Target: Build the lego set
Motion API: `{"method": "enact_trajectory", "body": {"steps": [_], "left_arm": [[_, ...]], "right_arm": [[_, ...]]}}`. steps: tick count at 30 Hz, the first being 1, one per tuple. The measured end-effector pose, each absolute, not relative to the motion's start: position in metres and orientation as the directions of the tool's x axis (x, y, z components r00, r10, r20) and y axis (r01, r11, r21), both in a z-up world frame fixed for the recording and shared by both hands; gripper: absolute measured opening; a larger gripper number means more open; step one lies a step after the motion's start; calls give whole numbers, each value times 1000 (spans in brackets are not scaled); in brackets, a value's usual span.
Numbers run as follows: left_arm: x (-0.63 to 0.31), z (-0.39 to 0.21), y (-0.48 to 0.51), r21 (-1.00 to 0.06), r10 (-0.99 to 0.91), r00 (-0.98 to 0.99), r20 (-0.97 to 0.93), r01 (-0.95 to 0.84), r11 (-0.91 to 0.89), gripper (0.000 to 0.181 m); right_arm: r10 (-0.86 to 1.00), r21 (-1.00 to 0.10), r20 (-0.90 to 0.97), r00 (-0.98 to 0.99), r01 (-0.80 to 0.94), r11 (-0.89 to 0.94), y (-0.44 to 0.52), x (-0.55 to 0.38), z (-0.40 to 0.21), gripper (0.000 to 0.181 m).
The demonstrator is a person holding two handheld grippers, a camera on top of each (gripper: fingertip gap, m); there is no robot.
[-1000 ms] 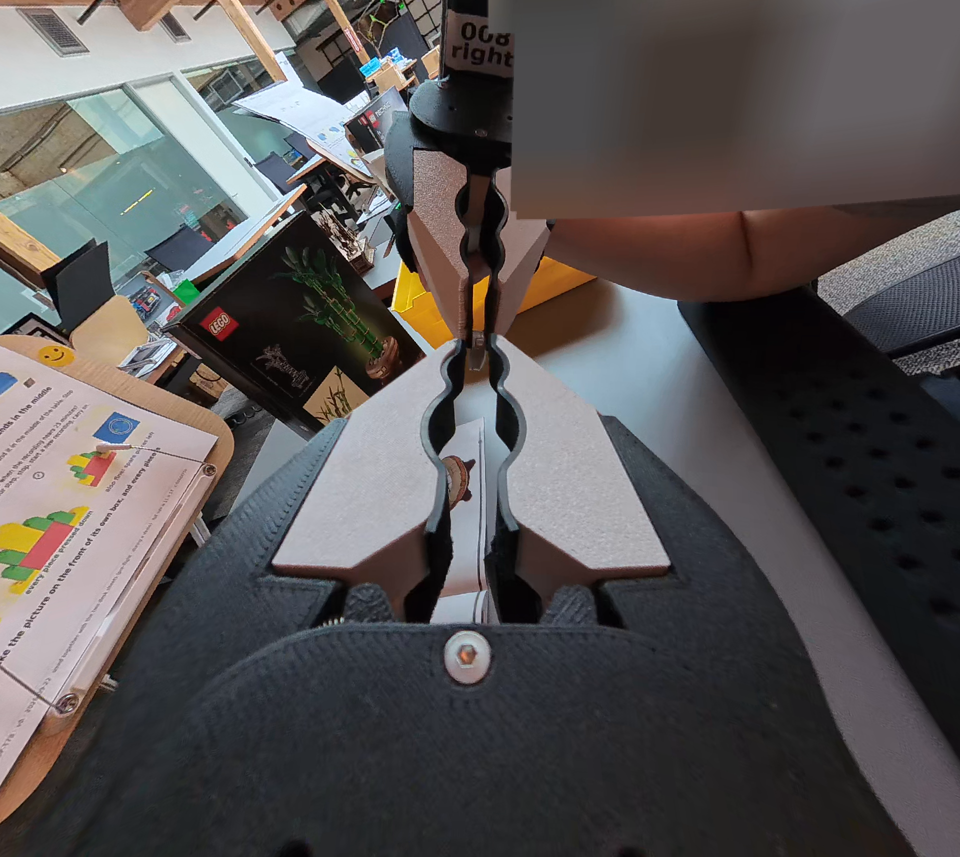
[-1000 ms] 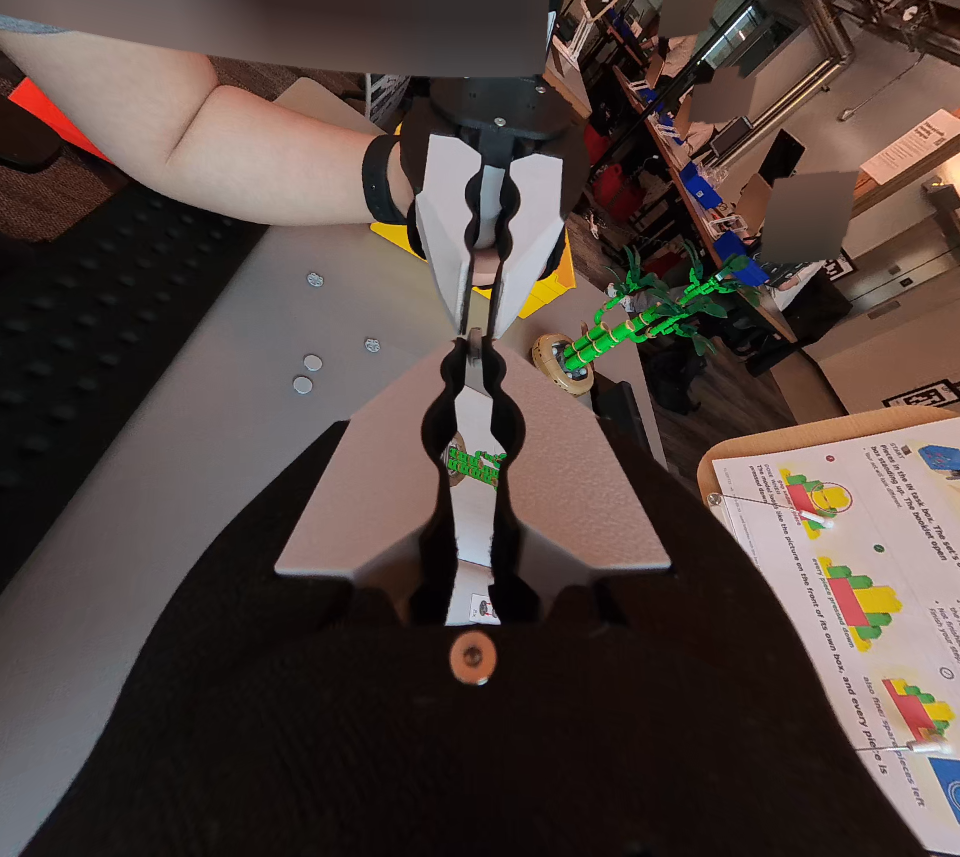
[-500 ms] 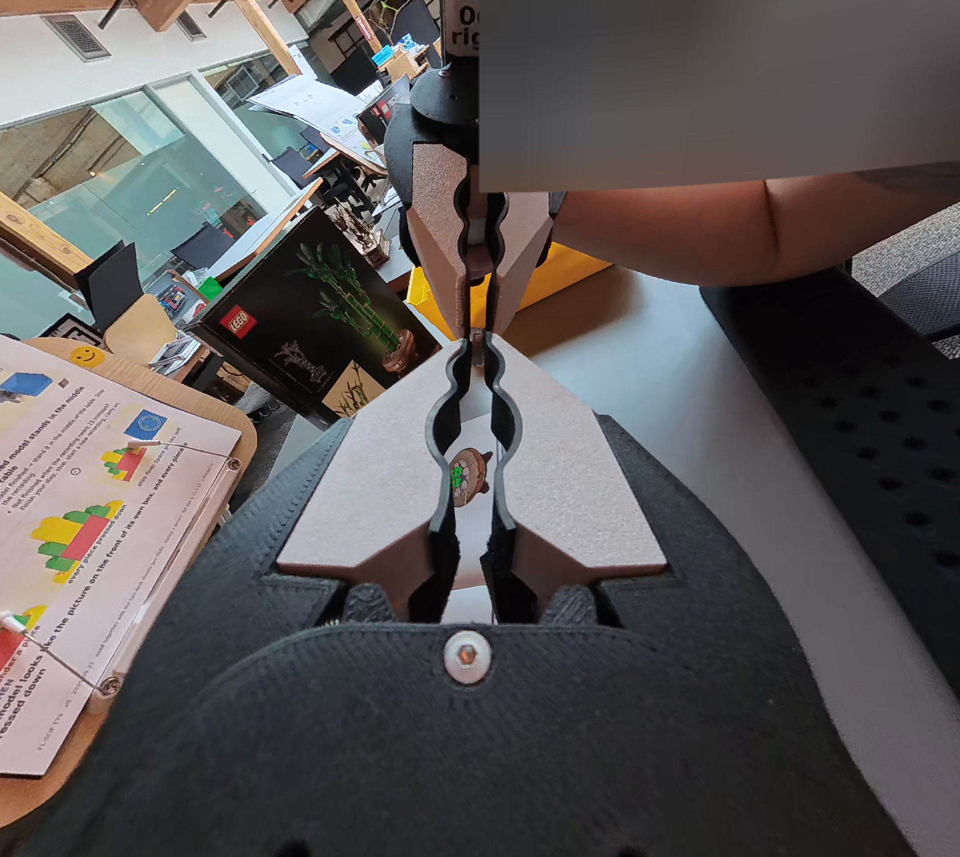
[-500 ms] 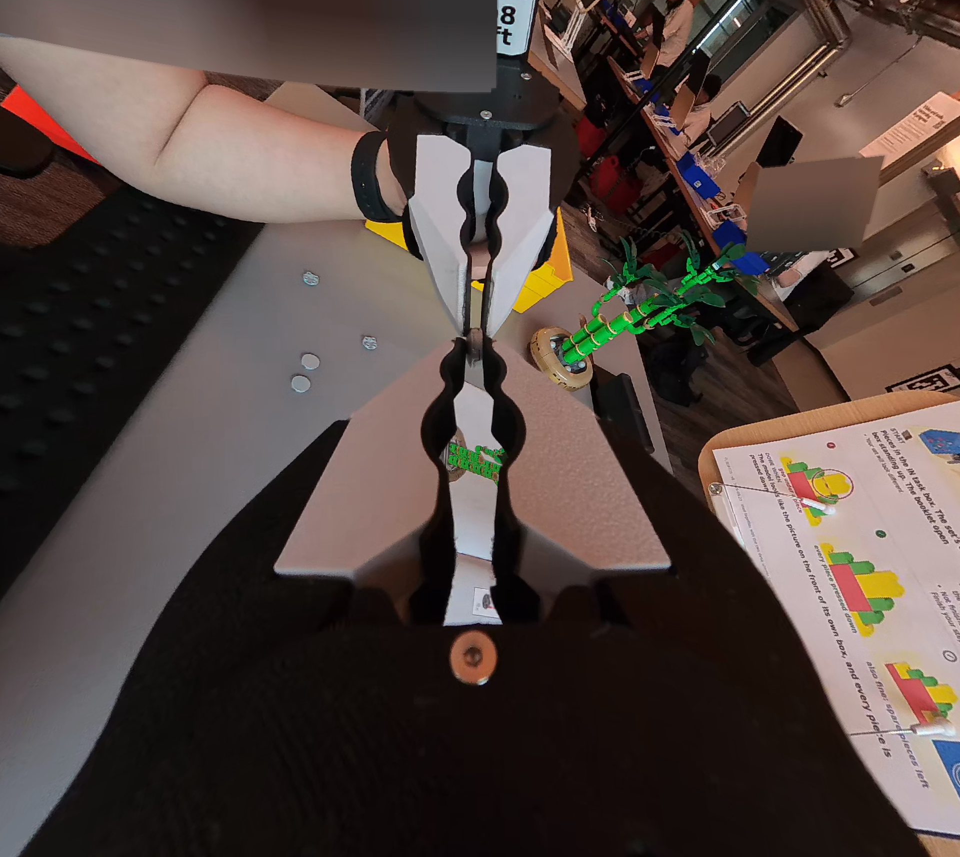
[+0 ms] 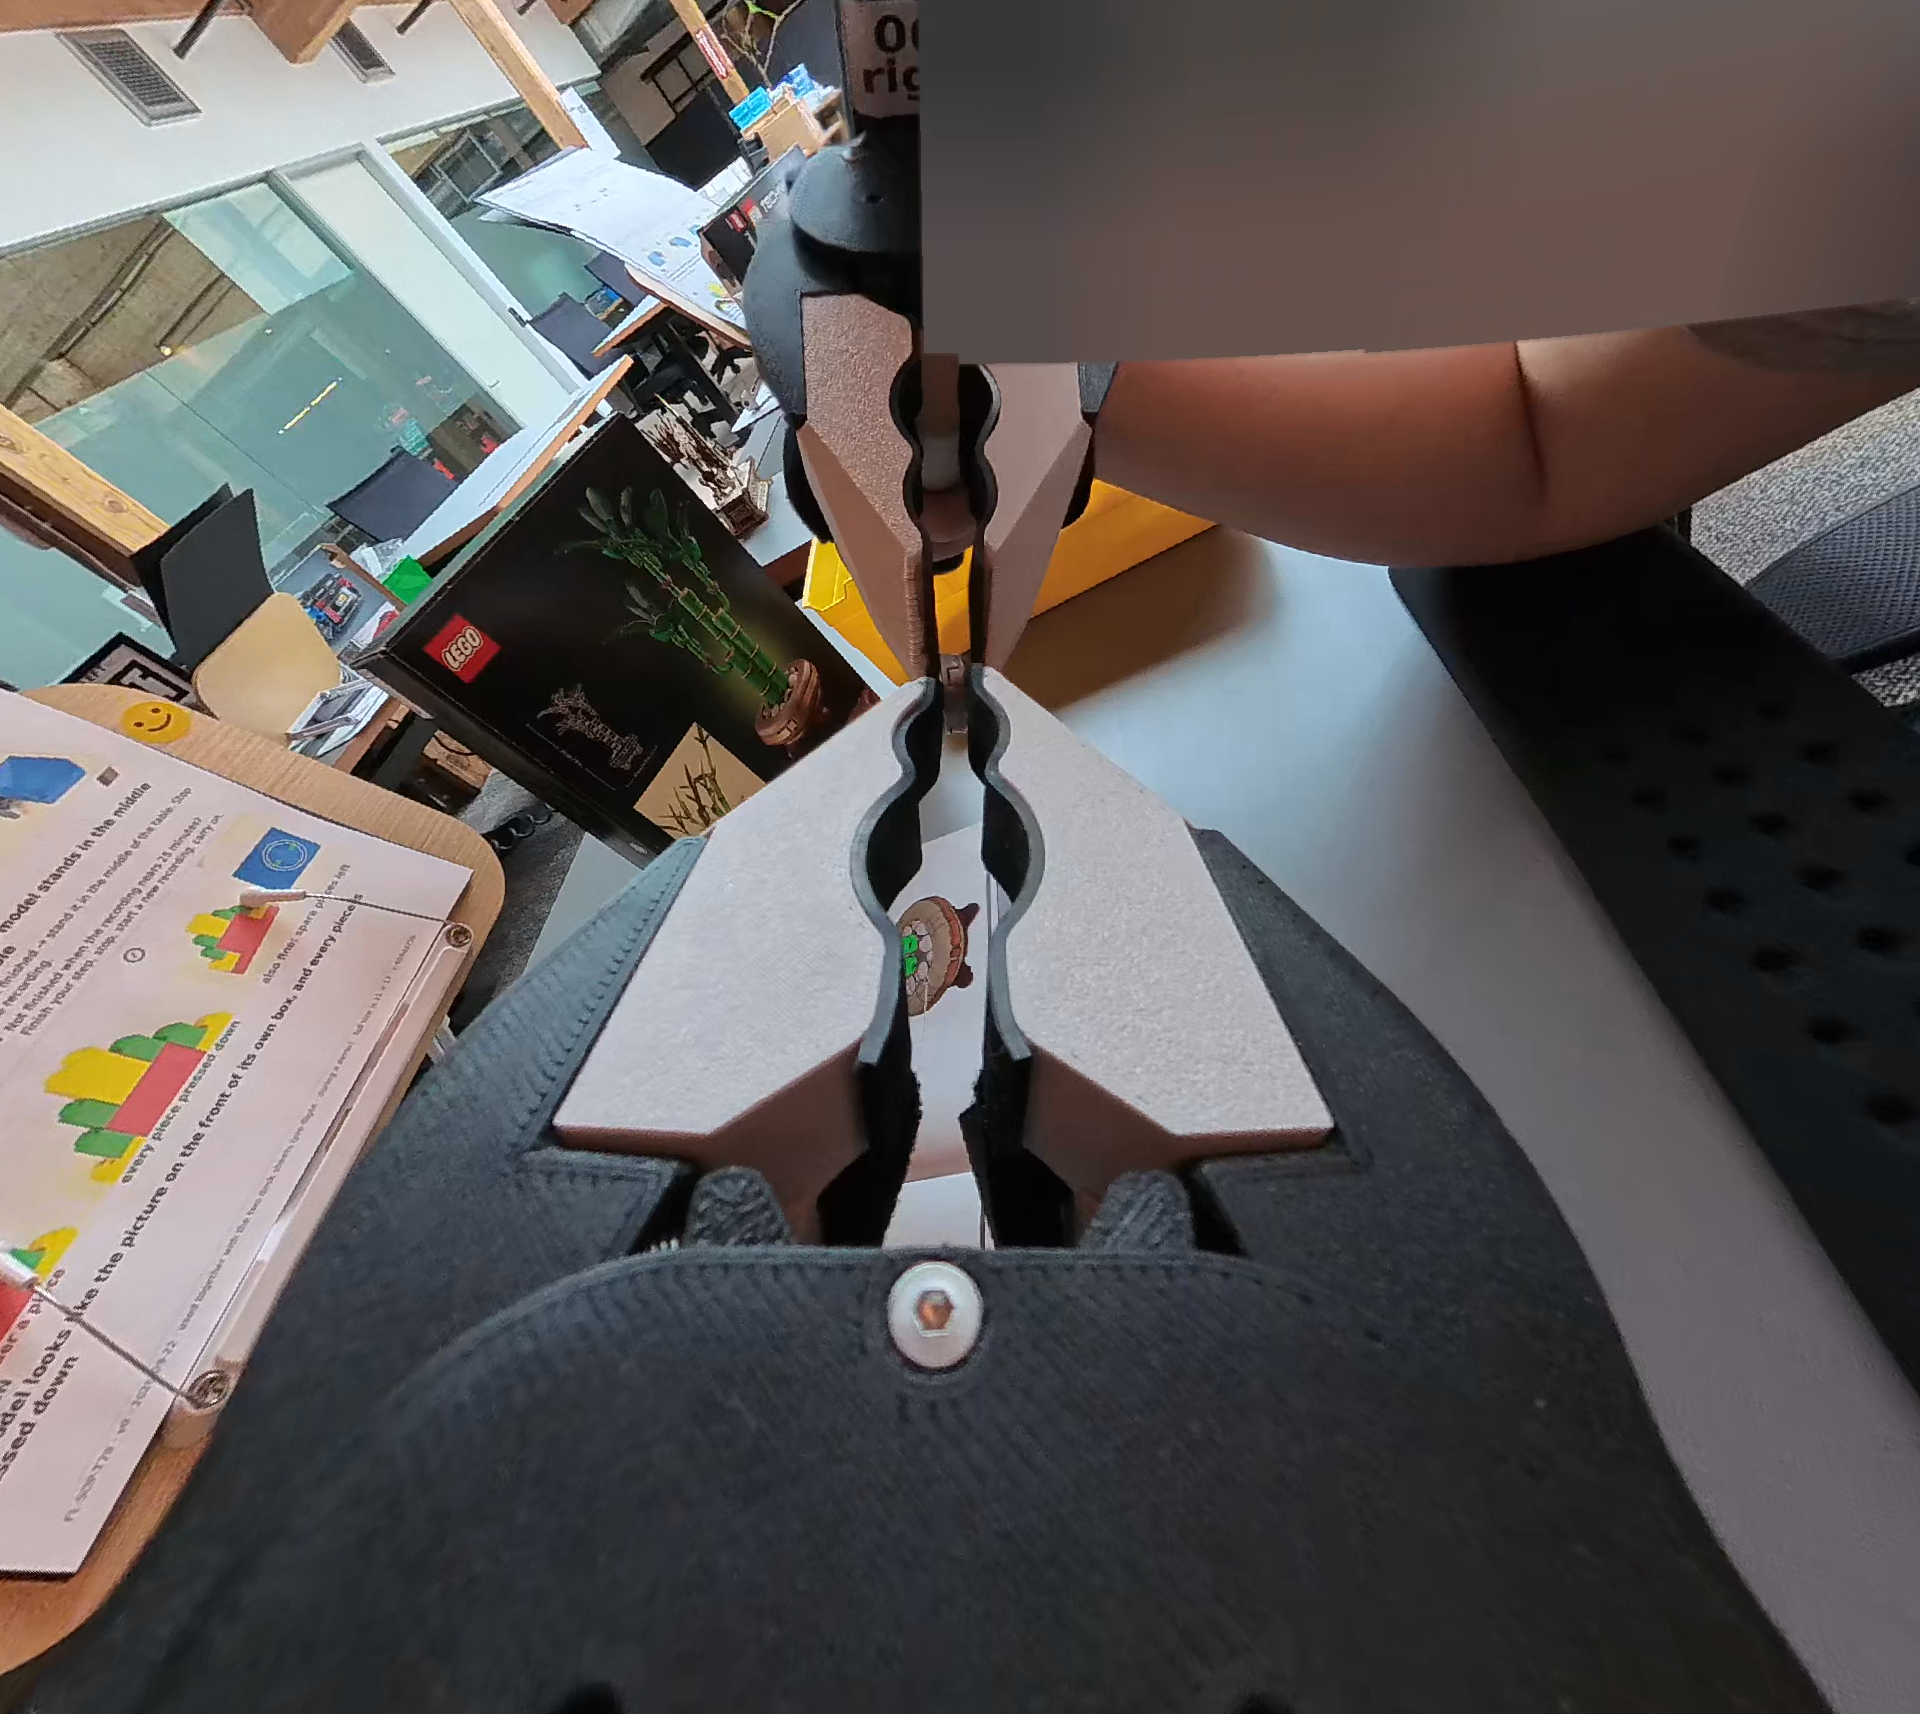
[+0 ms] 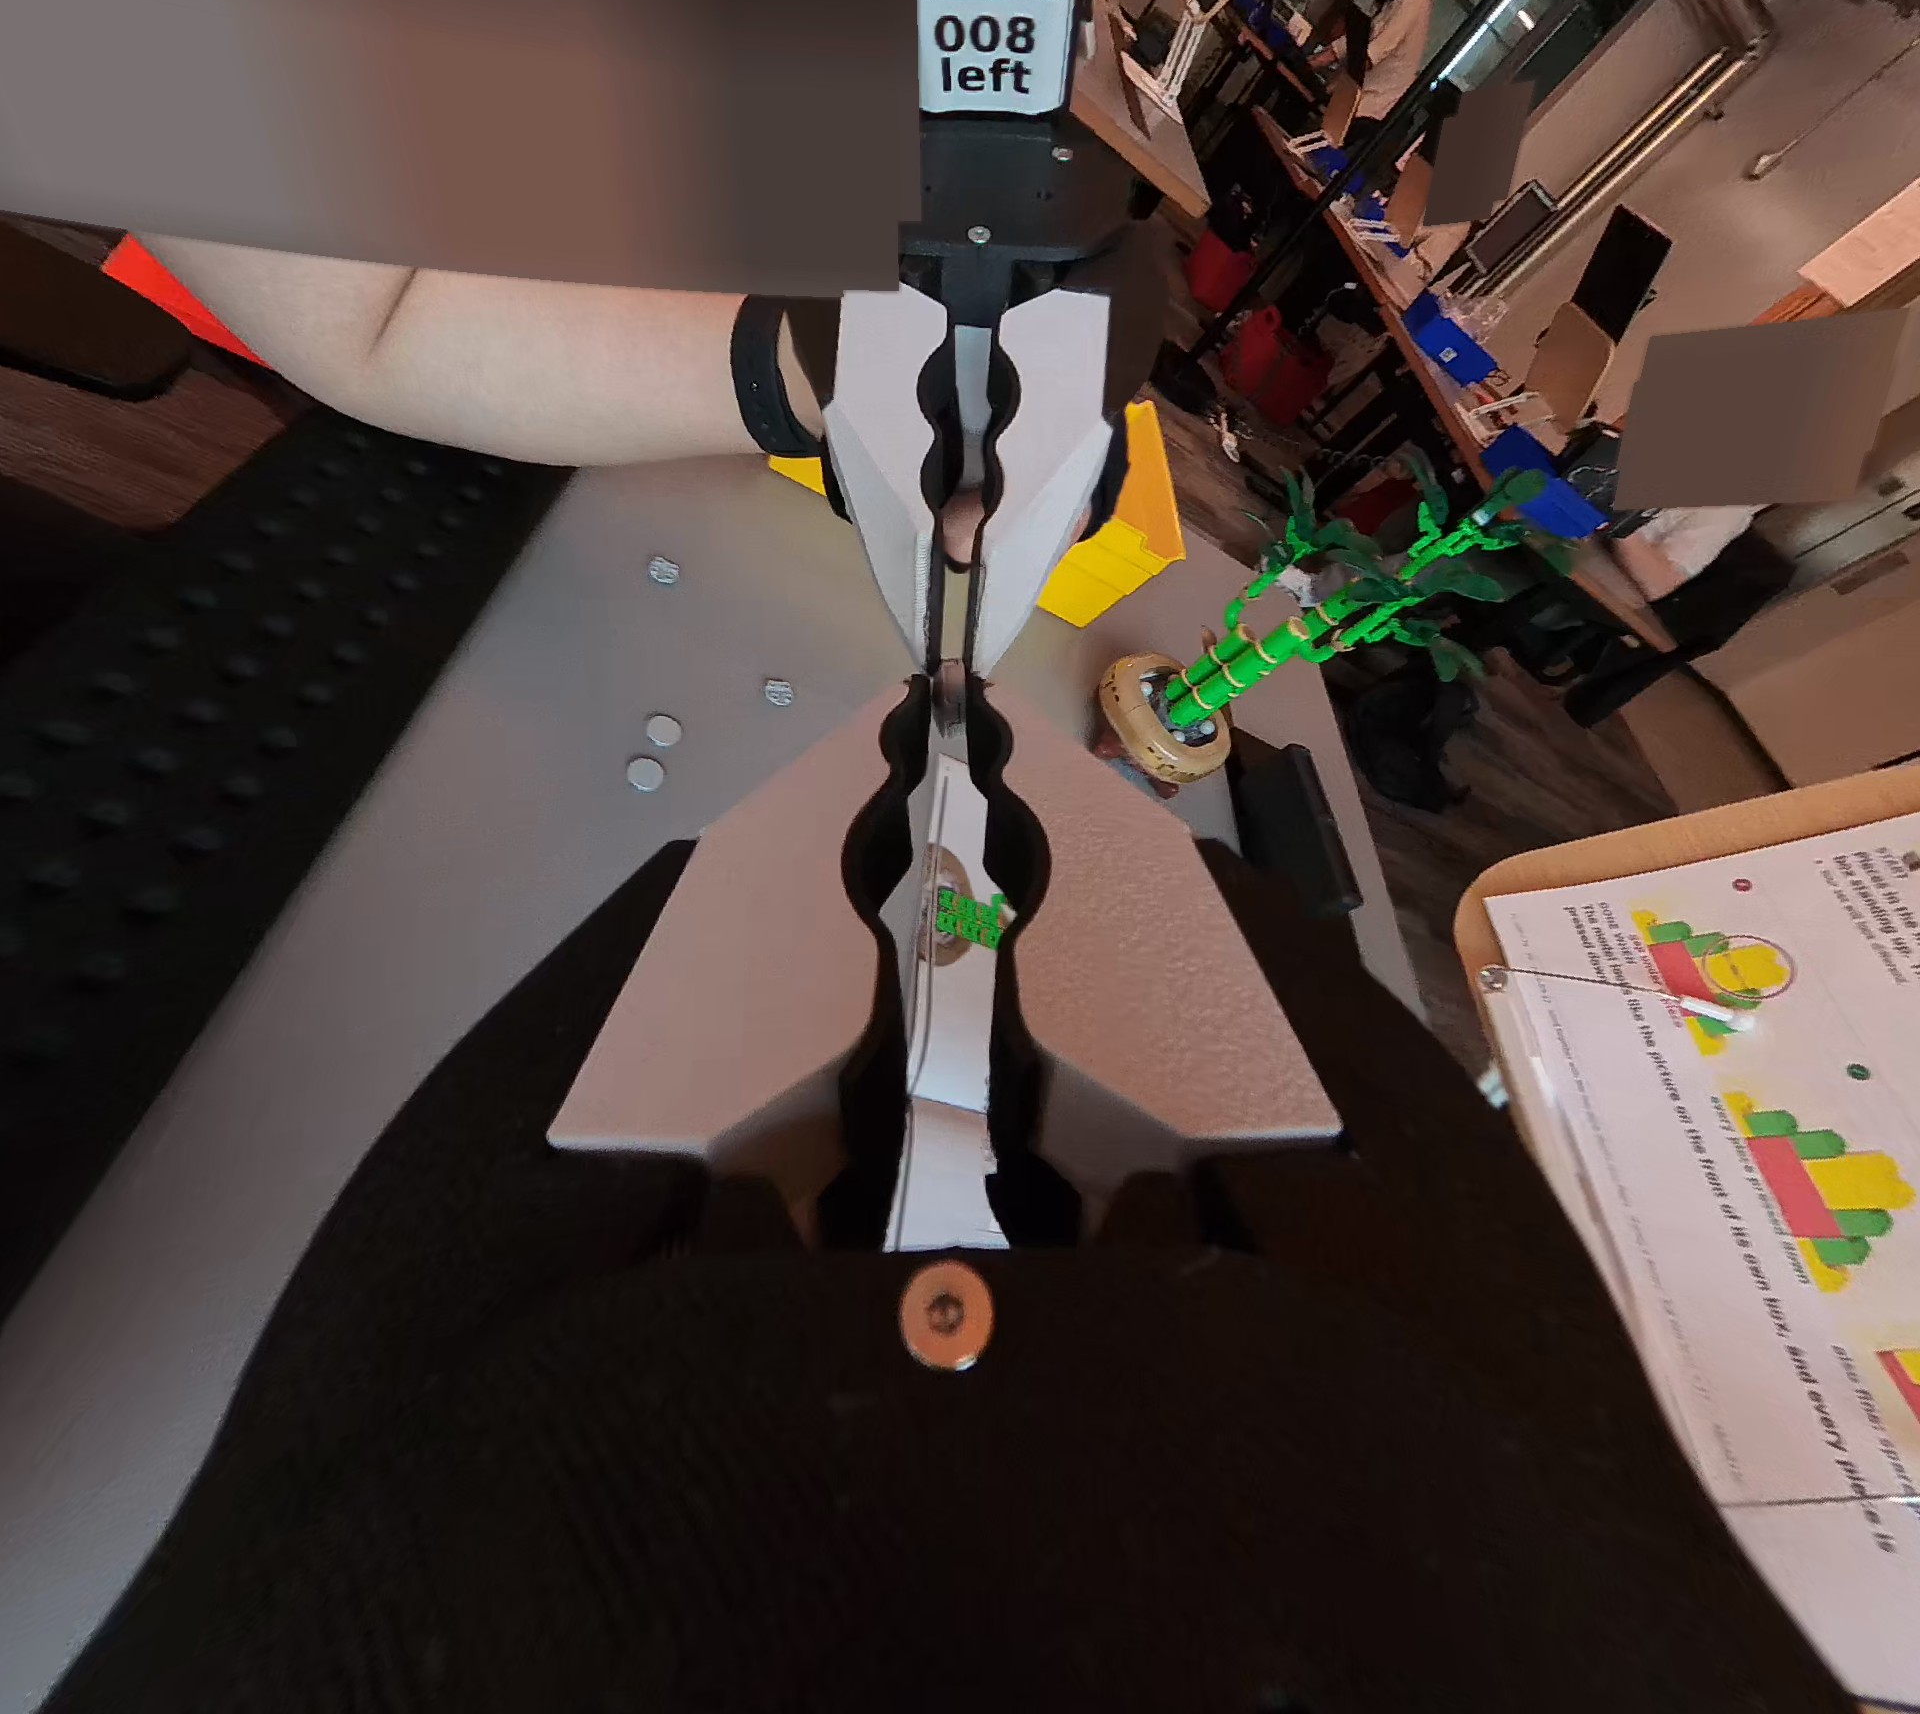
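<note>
Grey small piece (image 5: 953,696) sits pinched where left gripper (image 5: 951,714) and right gripper (image 6: 948,700) meet tip to tip, both jaw pairs closed on it above the grey table (image 6: 499,791). Green lego bamboo model (image 6: 1288,646) in its tan pot stands on the table right of the tips in the right wrist view; yellow bin (image 6: 1117,563) lies farther off and black lego box (image 5: 613,646) left in the left wrist view.

Left tongs (image 5: 948,708) nearly closed; right tongs (image 6: 945,696) likewise, tip to tip.

bright daylight, strong wide-angle bending at the edges

light comes from the far glass wall (image 5: 208,376) on the left; the grey table (image 6: 436,833) has soft shadows, the near gripper body is dark, and the far room is slightly soft.
</note>
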State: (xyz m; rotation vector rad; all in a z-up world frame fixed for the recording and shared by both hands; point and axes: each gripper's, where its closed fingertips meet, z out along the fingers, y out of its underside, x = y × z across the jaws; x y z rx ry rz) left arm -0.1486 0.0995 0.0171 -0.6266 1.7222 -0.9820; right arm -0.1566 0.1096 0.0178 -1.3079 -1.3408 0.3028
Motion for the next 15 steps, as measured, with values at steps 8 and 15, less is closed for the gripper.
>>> {"method": "enact_trajectory", "body": {"steps": [8,15], "left_arm": [[-149,15,100,-846,-782,-362,-508,37,532,3],[-153,27,103,-885,-816,-358,-453,67,461,2]], "right_arm": [[821,-823,481,307,481,302,110,-158,16,5],[858,-898,380,346,360,252,113,-160,28,6]]}}
